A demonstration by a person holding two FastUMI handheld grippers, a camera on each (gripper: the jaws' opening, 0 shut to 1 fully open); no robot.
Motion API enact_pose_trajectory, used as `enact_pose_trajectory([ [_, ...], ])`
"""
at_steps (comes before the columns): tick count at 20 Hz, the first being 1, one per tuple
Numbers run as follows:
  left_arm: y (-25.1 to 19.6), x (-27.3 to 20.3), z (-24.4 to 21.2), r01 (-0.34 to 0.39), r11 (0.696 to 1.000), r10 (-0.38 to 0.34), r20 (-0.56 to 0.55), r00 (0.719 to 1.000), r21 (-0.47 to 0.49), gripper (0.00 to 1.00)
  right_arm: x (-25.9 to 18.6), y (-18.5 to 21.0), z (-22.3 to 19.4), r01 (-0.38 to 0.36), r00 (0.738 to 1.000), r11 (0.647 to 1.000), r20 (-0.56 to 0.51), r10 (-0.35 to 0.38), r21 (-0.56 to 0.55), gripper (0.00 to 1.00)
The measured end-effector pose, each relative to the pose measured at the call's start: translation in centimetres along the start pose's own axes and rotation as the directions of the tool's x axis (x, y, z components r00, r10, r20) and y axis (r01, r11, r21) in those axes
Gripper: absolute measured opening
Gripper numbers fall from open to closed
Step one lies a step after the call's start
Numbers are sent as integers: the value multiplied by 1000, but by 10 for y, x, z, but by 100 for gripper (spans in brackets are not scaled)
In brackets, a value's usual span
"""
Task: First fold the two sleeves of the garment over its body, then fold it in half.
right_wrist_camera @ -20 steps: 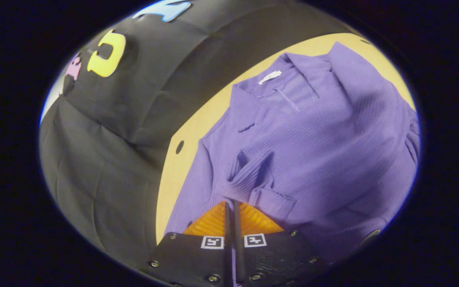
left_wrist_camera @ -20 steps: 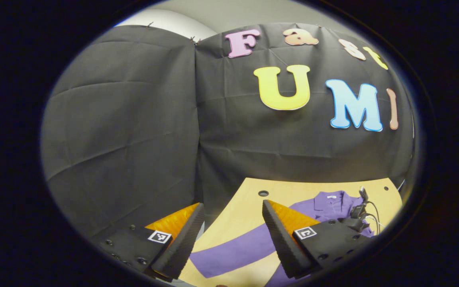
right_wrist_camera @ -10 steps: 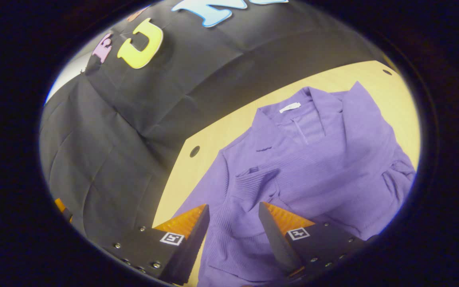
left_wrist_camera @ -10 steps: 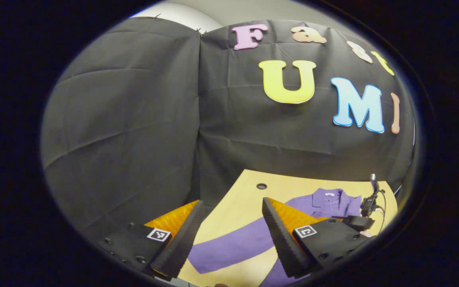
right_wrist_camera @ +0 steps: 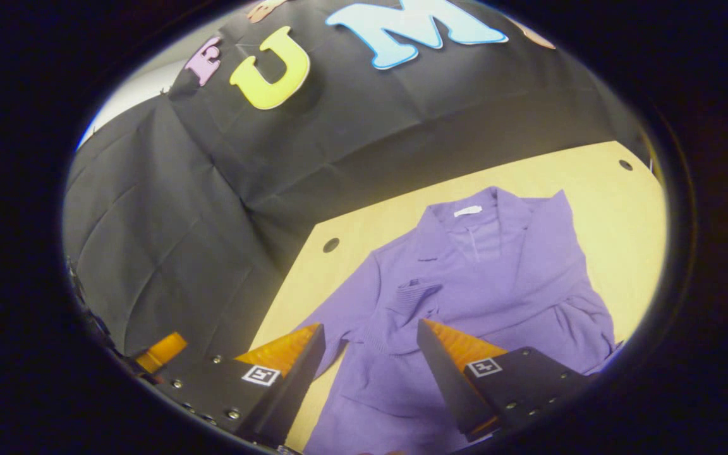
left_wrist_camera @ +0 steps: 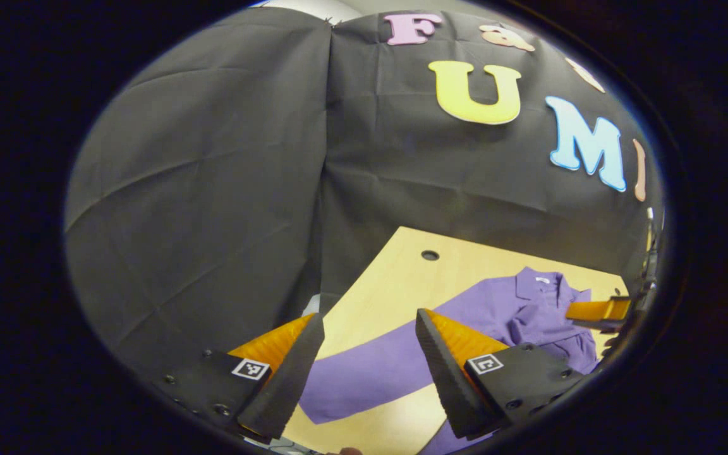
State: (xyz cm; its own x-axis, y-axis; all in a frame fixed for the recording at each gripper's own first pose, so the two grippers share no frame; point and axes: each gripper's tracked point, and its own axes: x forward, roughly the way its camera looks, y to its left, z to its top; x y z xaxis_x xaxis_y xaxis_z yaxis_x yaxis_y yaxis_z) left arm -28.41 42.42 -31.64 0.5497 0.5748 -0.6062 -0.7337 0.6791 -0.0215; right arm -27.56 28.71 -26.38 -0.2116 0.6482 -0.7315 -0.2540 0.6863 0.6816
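Note:
A purple collared garment (right_wrist_camera: 484,278) lies flat on the light wooden table (right_wrist_camera: 629,215), collar toward the wall. One sleeve lies folded across its chest, cuff (right_wrist_camera: 411,294) near the middle. The other sleeve (left_wrist_camera: 376,373) stretches out sideways over the table. My right gripper (right_wrist_camera: 370,338) hovers open above the garment's lower half, nothing between its fingers. My left gripper (left_wrist_camera: 367,325) stands open above the outstretched sleeve, near the table's left edge. An orange finger of the right gripper (left_wrist_camera: 598,309) shows at the far right of the left gripper view.
Black cloth walls close the booth behind and to the left of the table. Two round holes (right_wrist_camera: 331,244) (right_wrist_camera: 624,165) sit near the table's far corners. Bare wood (left_wrist_camera: 402,284) lies between the outstretched sleeve and the wall.
My right gripper has let go of the sleeve cuff, opened, and drawn back and up from the garment. The left gripper has tilted down toward the outstretched sleeve.

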Motion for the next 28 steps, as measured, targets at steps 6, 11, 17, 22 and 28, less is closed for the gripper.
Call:
enact_pose_trajectory([
  [6, 20, 24, -86, -44, 999, 44, -141, 989, 6, 100, -40, 12, 28, -5, 998, 1000, 59, 3, 20, 92],
  [11, 46, 48, -143, -117, 993, 106, -247, 963, -30, 98, -60, -5, 35, 43, 996, 999, 78, -42, -8, 92],
  [17, 62, 68, -185, -162, 987, 144, -333, 932, -26, 98, -79, -30, 35, 95, 993, 995, 78, -92, -23, 92],
  [22, 58, 69, -184, -164, 986, 144, -331, 932, -34, 99, -89, -40, 39, 103, 991, 995, 80, -103, 0, 92],
  [28, 54, 69, -180, -186, 982, 167, -280, 945, -43, 92, -97, -46, 33, 96, 994, 995, 59, -96, 14, 92],
])
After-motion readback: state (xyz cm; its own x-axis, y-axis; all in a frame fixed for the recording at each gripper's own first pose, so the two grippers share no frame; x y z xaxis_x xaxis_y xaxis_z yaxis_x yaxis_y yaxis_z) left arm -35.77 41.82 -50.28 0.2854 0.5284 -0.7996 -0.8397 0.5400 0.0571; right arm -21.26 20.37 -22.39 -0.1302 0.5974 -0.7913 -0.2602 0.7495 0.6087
